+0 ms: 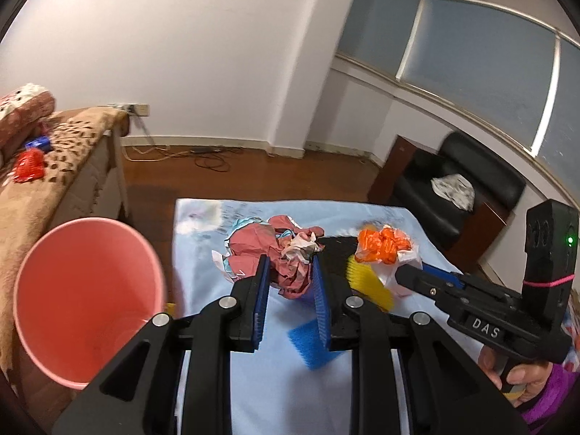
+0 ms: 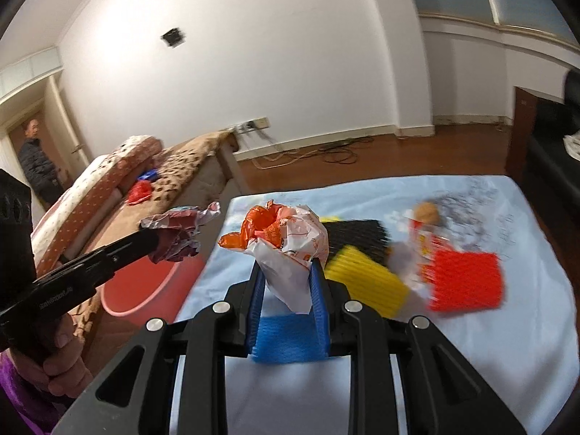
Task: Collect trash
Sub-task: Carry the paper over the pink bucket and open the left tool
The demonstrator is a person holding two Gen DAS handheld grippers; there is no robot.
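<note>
Beside the blue-sheeted table [image 2: 471,344] stands the pink bin [image 1: 87,301], near it the left gripper [image 1: 290,275] clamps crumpled red paper [image 1: 290,272], the right gripper [image 2: 286,275] pinches an orange-and-white bag [image 2: 290,250], above yellow [image 2: 366,282], red [image 2: 467,279] and blue [image 2: 286,337] mesh pads.

Worktop [image 2: 471,362] with pale blue printed cloth cover.
On it: blue [image 2: 286,337], yellow [image 2: 366,282], red [image 2: 467,279], black [image 2: 359,235] ribbed foam mats.
</note>
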